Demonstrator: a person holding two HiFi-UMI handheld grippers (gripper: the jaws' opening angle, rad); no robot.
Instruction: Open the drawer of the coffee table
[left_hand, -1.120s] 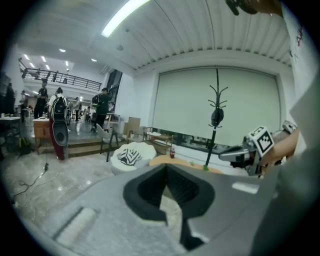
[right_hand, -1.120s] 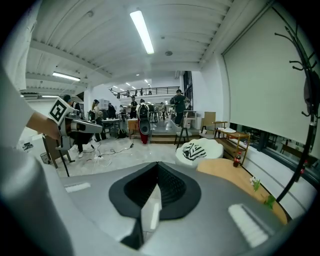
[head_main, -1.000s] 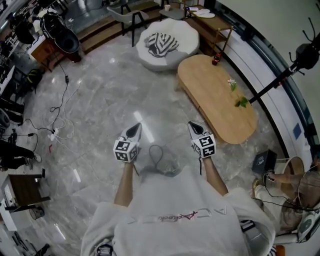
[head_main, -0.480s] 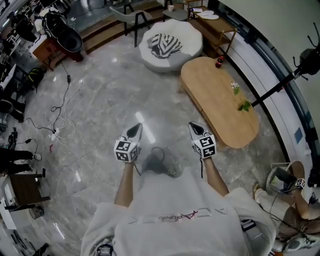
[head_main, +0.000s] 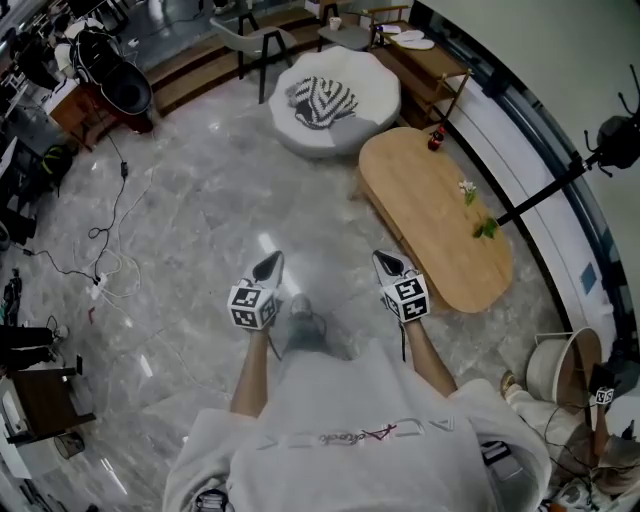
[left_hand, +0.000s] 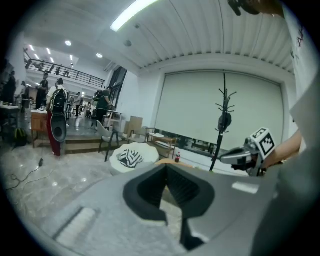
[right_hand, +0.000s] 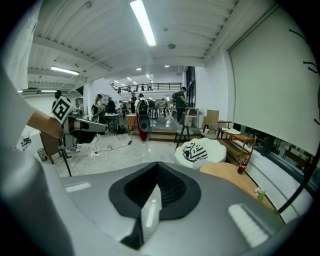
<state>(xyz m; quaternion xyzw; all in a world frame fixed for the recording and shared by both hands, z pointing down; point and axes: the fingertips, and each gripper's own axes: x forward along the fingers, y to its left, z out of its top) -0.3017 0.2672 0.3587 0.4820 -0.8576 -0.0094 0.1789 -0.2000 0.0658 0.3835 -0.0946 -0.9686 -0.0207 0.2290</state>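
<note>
**Both claws clenched, table not yet reached**

The left gripper (head_main: 268, 264) and right gripper (head_main: 388, 262) sit low-centre, jaws pressed together on nothing. The coffee table (head_main: 430, 215) lies right of centre, well apart from them, and no drawer front shows from here. Likely slips: clenched jaws glancing off a handle, or a hard tug toppling the bottle (head_main: 435, 138) and flower sprig (head_main: 468, 190) on top. The round tub (head_main: 560, 368) sits at lower right, contents unclear

A big open lab hall, partly staged as a lounge. A wooden coffee table (head_main: 435, 215) and a white pouf (head_main: 372, 92) stand on the right. Loose cables (head_main: 105, 275) and workbenches (head_main: 70, 105) crowd the far left.
</note>
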